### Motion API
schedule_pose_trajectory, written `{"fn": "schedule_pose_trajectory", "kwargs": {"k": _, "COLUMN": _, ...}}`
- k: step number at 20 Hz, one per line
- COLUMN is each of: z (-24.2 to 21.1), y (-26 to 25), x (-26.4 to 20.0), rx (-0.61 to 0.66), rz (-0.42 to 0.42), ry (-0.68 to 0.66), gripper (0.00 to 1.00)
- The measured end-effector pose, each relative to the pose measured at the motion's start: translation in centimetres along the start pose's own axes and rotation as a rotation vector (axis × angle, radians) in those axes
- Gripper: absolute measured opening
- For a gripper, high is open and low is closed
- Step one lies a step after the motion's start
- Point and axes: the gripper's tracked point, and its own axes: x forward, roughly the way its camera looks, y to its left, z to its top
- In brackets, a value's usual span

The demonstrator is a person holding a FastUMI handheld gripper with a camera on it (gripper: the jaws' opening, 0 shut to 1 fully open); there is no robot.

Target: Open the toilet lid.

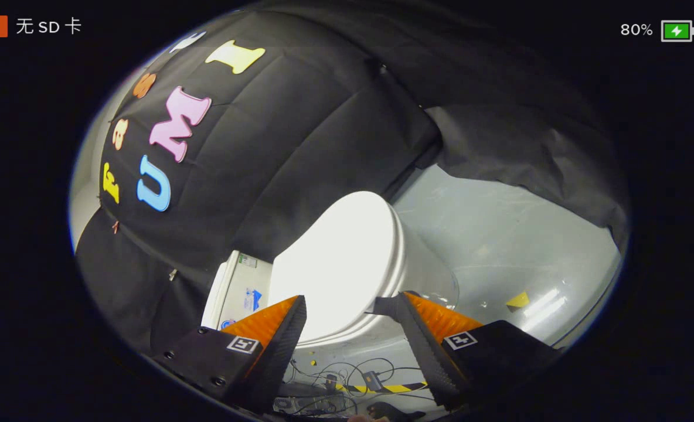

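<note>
Gripper (341,308) fingers spread wide, nothing held, glossy white oval toilet lid (338,258) just ahead between the tips, lid closed on white ceramic toilet (235,290), grey floor (499,234) beyond.

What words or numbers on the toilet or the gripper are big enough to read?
tank stickers: too blurred to read.
markers on the gripper: square patterns, no words.
The fingers stand open, with the toilet lid just ahead.
</note>
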Motion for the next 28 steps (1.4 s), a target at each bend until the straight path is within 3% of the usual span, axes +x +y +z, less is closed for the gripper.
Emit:
{"fn": "schedule_pose_trajectory", "kwargs": {"k": 4, "z": -0.4, "y": -4.4, "x": 1.6, "rx": 0.056, "rz": -0.054, "ry": 0.019, "gripper": 0.98}}
{"fn": "schedule_pose_trajectory", "kwargs": {"k": 11, "z": -2.2, "y": -6.4, "x": 5.0, "rx": 0.189, "rz": -0.05, "ry": 0.074, "gripper": 0.96}}
{"fn": "schedule_pose_trajectory", "kwargs": {"k": 12, "z": -2.3, "y": -6.4, "x": 5.3, "rx": 0.214, "rz": -0.045, "ry": 0.079, "gripper": 0.85}}
{"fn": "schedule_pose_trajectory", "kwargs": {"k": 13, "z": -2.7, "y": -6.5, "x": 5.7, "rx": 0.23, "rz": -0.038, "ry": 0.089, "gripper": 0.82}}
{"fn": "schedule_pose_trajectory", "kwargs": {"k": 14, "z": -3.1, "y": -7.1, "x": 6.0, "rx": 0.239, "rz": -0.063, "ry": 0.103, "gripper": 0.68}}
{"fn": "schedule_pose_trajectory", "kwargs": {"k": 17, "z": -2.9, "y": -6.3, "x": 5.9, "rx": 0.239, "rz": -0.032, "ry": 0.108, "gripper": 0.25}}
{"fn": "schedule_pose_trajectory", "kwargs": {"k": 20, "z": -2.7, "y": -5.8, "x": 5.7, "rx": 0.161, "rz": -0.017, "ry": 0.101, "gripper": 0.13}}
{"fn": "schedule_pose_trajectory", "kwargs": {"k": 28, "z": -1.1, "y": -2.4, "x": 4.1, "rx": 0.091, "rz": -0.029, "ry": 0.084, "gripper": 0.08}}
